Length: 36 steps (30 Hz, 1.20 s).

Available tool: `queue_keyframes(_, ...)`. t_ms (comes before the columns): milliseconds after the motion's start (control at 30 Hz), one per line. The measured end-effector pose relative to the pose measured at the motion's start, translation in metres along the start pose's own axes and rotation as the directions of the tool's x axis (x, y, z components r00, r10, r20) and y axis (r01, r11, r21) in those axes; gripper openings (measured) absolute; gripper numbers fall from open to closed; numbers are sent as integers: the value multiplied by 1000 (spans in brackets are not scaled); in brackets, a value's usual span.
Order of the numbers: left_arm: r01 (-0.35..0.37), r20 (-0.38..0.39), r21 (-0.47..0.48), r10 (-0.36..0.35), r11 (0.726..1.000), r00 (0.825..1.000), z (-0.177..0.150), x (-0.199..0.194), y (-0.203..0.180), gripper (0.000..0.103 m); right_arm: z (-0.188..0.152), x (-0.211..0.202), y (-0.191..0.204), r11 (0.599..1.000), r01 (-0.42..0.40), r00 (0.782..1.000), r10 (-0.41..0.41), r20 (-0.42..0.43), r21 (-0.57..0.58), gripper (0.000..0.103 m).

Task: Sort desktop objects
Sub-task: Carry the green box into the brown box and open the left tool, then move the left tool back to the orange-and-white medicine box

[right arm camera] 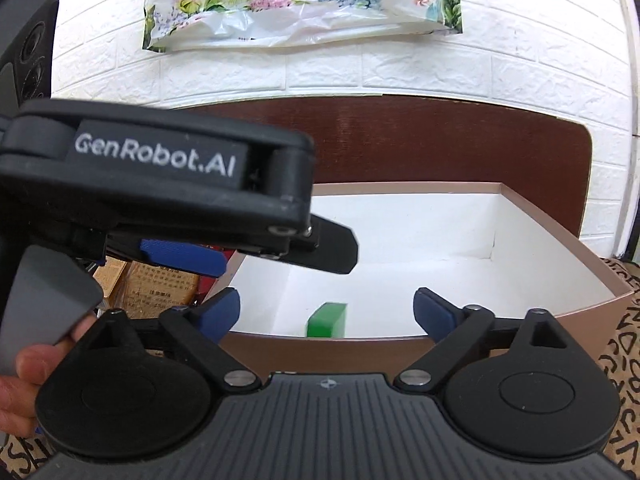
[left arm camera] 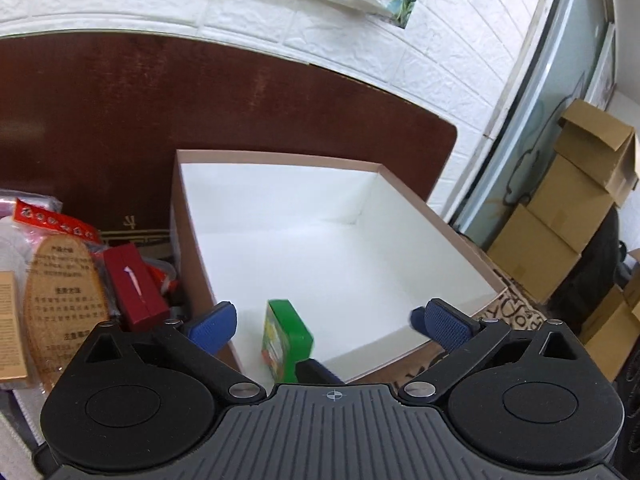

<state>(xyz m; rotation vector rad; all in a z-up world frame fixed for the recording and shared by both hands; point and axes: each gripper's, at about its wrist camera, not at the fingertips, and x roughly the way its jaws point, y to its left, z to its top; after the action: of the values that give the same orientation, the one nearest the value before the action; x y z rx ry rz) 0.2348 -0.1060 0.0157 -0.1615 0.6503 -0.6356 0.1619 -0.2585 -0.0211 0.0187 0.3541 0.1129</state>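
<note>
A small green box (left arm camera: 287, 338) stands on its edge on the white floor of a big open cardboard box (left arm camera: 320, 240), near its front wall. My left gripper (left arm camera: 326, 320) is open above it, with nothing between the blue pads. In the right wrist view the green box (right arm camera: 327, 319) shows just behind the cardboard box's front wall (right arm camera: 320, 350). My right gripper (right arm camera: 327, 310) is open and empty, in front of that wall. The left gripper body (right arm camera: 160, 176) reaches over the box's left corner.
Left of the cardboard box lies a pile: a red box (left arm camera: 134, 286), a tan oval packet with print (left arm camera: 66, 300) and plastic-wrapped packs. The brown tabletop (left arm camera: 200, 112) runs back to a white brick wall. A floral plastic bag (right arm camera: 304, 0) hangs there. Cardboard cartons (left arm camera: 568, 208) stand at the right.
</note>
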Motion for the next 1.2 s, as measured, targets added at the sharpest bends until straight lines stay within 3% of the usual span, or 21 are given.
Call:
queue_keyframes(267, -23, -16, -18, 23, 1000, 1000, -7, -4, 1, 103, -1, -6, 8, 999, 25, 1000, -26, -11, -31, 100)
queue_keyframes(767, 5, 10, -36, -4, 999, 1000, -21, -37, -7, 103, -2, -40, 20, 996, 40, 999, -38, 35, -76, 102)
queue_keyframes(967, 40, 34, -50, -39, 998, 999, -48, -67, -6, 103, -16, -69, 22, 998, 1, 997, 4, 75, -70, 103)
queue_keyframes(1200, 34, 4, -91, -34, 995, 999, -94, -81, 1, 103, -48, -87, 29, 999, -29, 1000, 29, 8, -32, 103)
